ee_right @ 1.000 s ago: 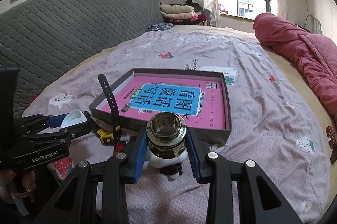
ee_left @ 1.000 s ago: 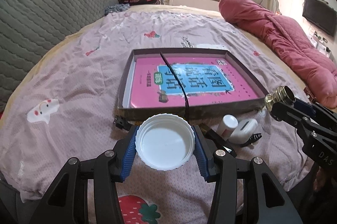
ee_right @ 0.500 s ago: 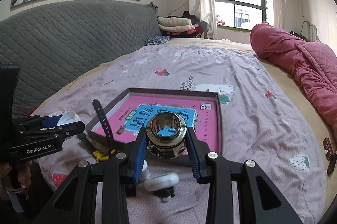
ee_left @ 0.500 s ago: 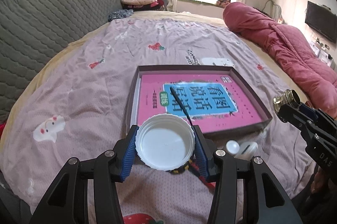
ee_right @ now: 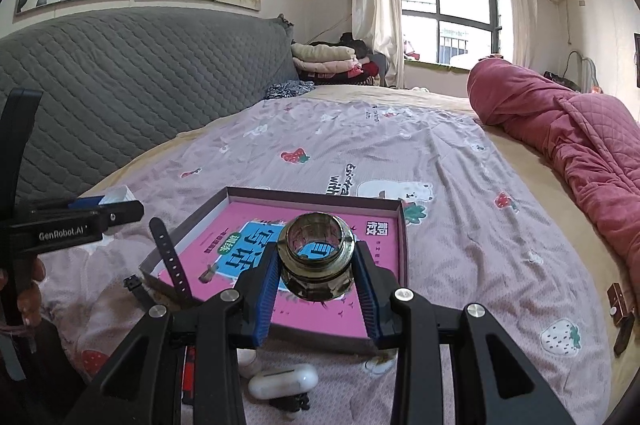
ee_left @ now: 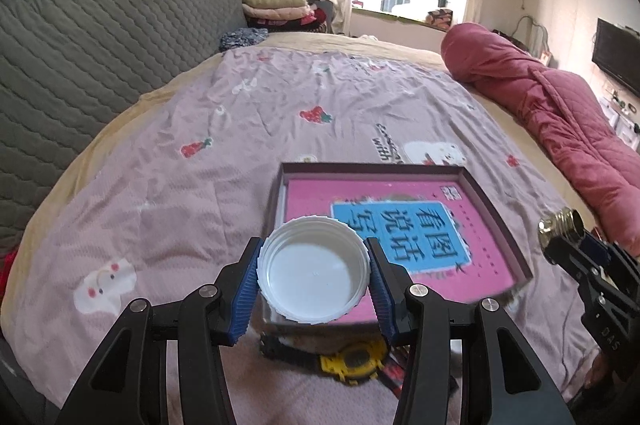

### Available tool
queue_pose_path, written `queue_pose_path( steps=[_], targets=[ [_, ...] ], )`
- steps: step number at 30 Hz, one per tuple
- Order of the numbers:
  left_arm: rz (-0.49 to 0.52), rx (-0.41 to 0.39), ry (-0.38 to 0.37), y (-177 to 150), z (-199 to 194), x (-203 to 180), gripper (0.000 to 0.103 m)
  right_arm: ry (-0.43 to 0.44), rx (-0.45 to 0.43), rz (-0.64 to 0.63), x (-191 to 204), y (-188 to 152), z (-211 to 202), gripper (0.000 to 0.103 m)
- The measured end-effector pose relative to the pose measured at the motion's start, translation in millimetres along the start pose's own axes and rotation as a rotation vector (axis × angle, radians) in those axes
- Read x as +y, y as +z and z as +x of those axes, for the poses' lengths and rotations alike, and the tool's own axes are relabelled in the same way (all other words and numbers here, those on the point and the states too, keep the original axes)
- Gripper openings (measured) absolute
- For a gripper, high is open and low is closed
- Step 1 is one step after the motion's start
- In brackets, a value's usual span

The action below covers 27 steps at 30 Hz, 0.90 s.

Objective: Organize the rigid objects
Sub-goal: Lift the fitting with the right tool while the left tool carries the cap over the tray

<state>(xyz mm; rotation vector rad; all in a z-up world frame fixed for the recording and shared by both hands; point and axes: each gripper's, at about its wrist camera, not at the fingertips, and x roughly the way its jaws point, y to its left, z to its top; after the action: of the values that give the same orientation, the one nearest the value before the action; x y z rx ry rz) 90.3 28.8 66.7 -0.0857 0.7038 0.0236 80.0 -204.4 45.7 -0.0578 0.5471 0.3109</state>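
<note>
My left gripper [ee_left: 313, 271] is shut on a white plastic lid [ee_left: 313, 270], held above the near left corner of a shallow brown box [ee_left: 498, 213] with a pink book [ee_left: 476, 257] in it. My right gripper [ee_right: 317, 263] is shut on a small glass jar [ee_right: 317, 259], held above the near edge of the same box [ee_right: 403, 237]. The jar also shows at the right of the left wrist view [ee_left: 560, 225]. The left gripper with the lid shows at the left of the right wrist view [ee_right: 116, 207].
A yellow and black watch [ee_left: 352, 359] lies on the bedsheet just before the box; its strap [ee_right: 170, 257] sticks up. A white earbud case [ee_right: 284, 383] lies near me. A red quilt [ee_left: 560, 105] lies at the right, a grey headboard [ee_left: 80, 45] at the left.
Both grippers have risen and moved forward over the box's near edge, each still holding its object. The small items before the box have dropped below the view's middle.
</note>
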Motion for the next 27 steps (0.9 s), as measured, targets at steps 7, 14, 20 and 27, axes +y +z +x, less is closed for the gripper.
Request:
queue_pose_path(
  steps=[7, 14, 20, 27],
  targets=[
    [-0.022, -0.008, 0.039, 14.7, 19.4, 12.9, 0.051, -0.020, -0.002, -0.005, -6.1, 2.5, 11.4, 0.037],
    [-0.052, 0.009, 0.062, 25.8, 43.9, 28.1, 0.051, -0.038, 0.007, -0.010, -13.2, 2.9, 24.8, 0.037],
    [-0.065, 0.041, 0.060, 18.5, 65.8, 28.2, 0.051, -0.048, 0.022, -0.007, -18.3, -0.6, 34.3, 0.037],
    [-0.061, 0.070, 0.019, 3.2, 82.8, 16.0, 0.051, -0.059, 0.056, -0.005, -24.6, -7.9, 45.8, 0.037]
  ],
)
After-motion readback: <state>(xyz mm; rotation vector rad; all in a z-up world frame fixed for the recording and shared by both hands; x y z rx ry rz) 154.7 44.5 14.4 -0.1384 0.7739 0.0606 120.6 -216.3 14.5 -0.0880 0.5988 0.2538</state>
